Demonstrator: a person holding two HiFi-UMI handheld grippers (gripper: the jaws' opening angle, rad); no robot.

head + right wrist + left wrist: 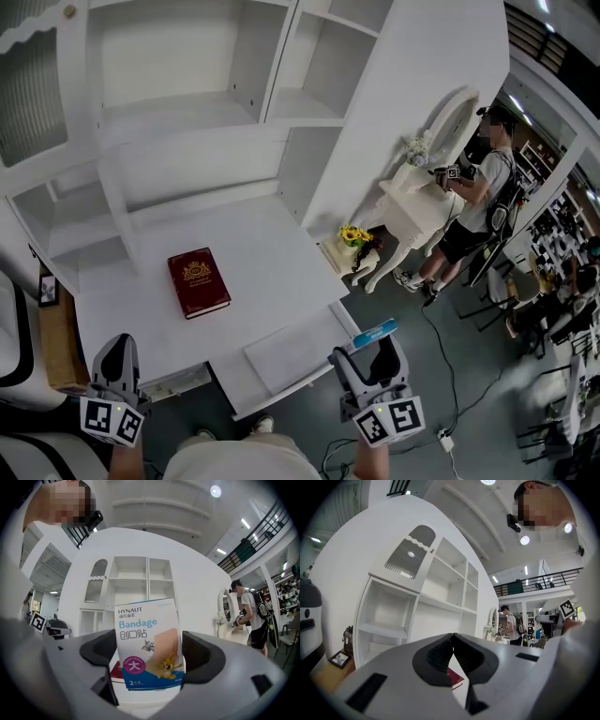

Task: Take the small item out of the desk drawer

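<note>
My right gripper (367, 356) is shut on a small bandage box (375, 331), held above the floor just right of the white desk (272, 253). In the right gripper view the box (149, 644) stands upright between the jaws of the right gripper (149, 654), white and blue with a cartoon print. The desk drawer (291, 354) is pulled out at the desk's front right, and its inside looks bare. My left gripper (117, 361) hovers over the desk's front left corner. In its own view the left gripper (453, 644) is shut on nothing.
A red book (198, 282) lies on the desk, also seen as the red book (457, 679). White hutch shelves (178, 103) rise behind it. At the right, a person (473, 202) stands by a white dressing table (412, 211). Sunflowers (354, 236) sit nearby and cables (441, 375) cross the floor.
</note>
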